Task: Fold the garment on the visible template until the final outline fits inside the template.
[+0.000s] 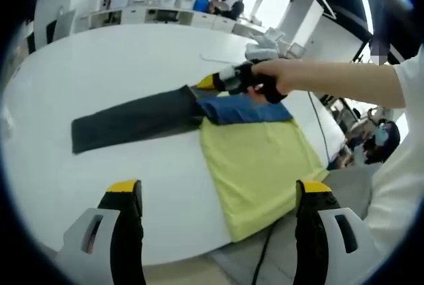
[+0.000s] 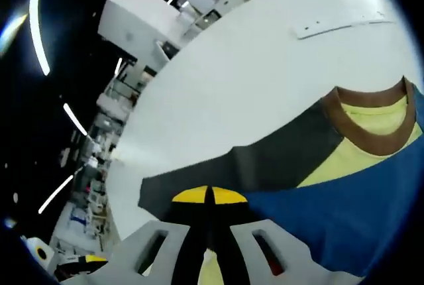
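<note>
Standing wide apart with nothing between them, the left gripper (image 1: 218, 195) jaws hover over the white table (image 1: 99, 79). Ahead lies one garment (image 1: 258, 159), yellow and blue with one dark sleeve (image 1: 132, 122) stretched leftward. The right gripper (image 2: 209, 196) has its jaws pressed together at that sleeve's edge, held by one hand (image 1: 281, 79).

We count one garment (image 1: 218, 132), a cloth shirt in yellow, blue and dark grey with a brown collar, on one white oval tabletop (image 1: 99, 66). We count two yellow-tipped grippers: the left gripper (image 1: 218, 195) and the right gripper (image 1: 209, 83), the latter at 12 o'clock of the garment.
</note>
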A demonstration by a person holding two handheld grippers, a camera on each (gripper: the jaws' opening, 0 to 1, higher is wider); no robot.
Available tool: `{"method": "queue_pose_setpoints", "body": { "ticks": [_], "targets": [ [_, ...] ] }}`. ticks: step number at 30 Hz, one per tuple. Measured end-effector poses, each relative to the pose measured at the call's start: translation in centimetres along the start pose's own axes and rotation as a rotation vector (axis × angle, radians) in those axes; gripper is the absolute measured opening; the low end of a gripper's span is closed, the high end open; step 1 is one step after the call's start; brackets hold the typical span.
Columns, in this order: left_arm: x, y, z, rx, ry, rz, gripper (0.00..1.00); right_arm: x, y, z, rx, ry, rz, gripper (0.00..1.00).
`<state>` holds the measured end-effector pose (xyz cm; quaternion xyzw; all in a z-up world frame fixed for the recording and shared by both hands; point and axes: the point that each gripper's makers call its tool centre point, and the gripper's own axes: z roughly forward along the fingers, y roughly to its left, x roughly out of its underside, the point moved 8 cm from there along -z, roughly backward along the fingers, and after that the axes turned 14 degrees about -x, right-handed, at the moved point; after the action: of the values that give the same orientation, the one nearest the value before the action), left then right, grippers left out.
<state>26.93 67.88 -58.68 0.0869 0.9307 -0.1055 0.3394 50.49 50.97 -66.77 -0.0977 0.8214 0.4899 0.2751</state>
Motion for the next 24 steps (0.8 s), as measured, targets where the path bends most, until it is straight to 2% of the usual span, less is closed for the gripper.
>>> {"method": "queue_pose_setpoints", "body": {
  "ticks": [3,5,8,11,17,24],
  "targets": [
    [-0.2,-0.3,-0.1,0.004,-0.005,0.007,0.93,0.2,0.1,-1.1,0.002,0.057,-0.095,0.01],
    [-0.2,-0.5,-0.2,0.005,-0.006,0.013,0.93,0.8,0.2,-1.7,-0.003,0.100,-0.084,0.04],
    [-0.3,-0.7,-0.4,0.007,-0.008,0.022,0.93,1.3,0.2,-2.6,0.000,0.113,-0.128,0.15],
    [-0.3,-1.0,-0.6,0.009,-0.009,0.031,0.93,2.0,0.1,-3.7,0.002,0.121,-0.129,0.15],
    [-0.4,-1.5,-0.9,0.008,-0.013,0.040,0.93,2.8,0.4,-5.7,-0.010,0.118,-0.116,0.26],
    [-0.6,-1.8,-1.3,0.003,-0.020,0.046,0.93,3.1,0.9,-7.2,-0.030,0.151,-0.203,0.35]
  ]
}}
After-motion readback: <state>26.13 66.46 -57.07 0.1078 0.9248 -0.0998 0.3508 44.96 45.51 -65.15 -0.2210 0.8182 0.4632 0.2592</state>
